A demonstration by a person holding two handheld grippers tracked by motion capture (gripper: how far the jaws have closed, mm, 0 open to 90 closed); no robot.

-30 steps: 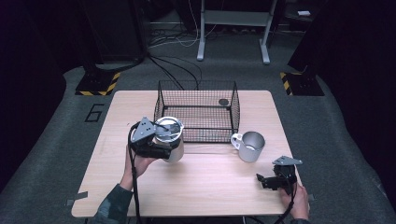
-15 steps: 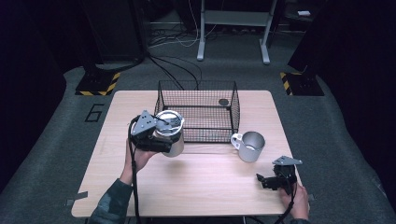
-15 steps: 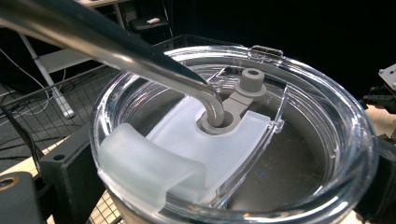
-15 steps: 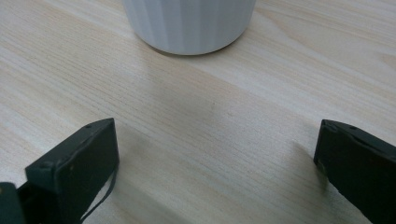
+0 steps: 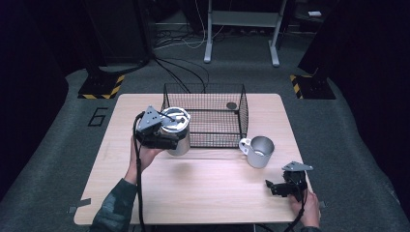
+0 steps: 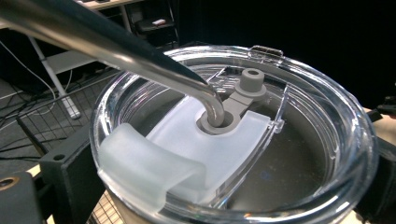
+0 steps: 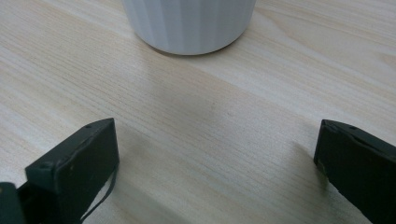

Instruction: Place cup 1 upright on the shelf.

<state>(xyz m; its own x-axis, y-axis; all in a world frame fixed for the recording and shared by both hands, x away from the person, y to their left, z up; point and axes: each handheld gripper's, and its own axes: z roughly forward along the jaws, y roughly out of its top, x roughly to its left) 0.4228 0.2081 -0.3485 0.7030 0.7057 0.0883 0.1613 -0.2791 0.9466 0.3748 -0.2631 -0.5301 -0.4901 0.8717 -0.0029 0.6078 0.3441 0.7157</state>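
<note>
Your left gripper clamps the smooth steel tumbler by its body, so grip firmly below the lid; your right gripper sits open.

Bench: pale wooden rectangular bench with light grain, standing on grey carpeted floor.
Black wire mesh basket: rests on the far middle of the bench, just beyond and beside the left claw.
Ribbed silver metal mug: stands upright on the bench, near and ahead of the right claw, which sits low at the bench's near right corner.
</note>
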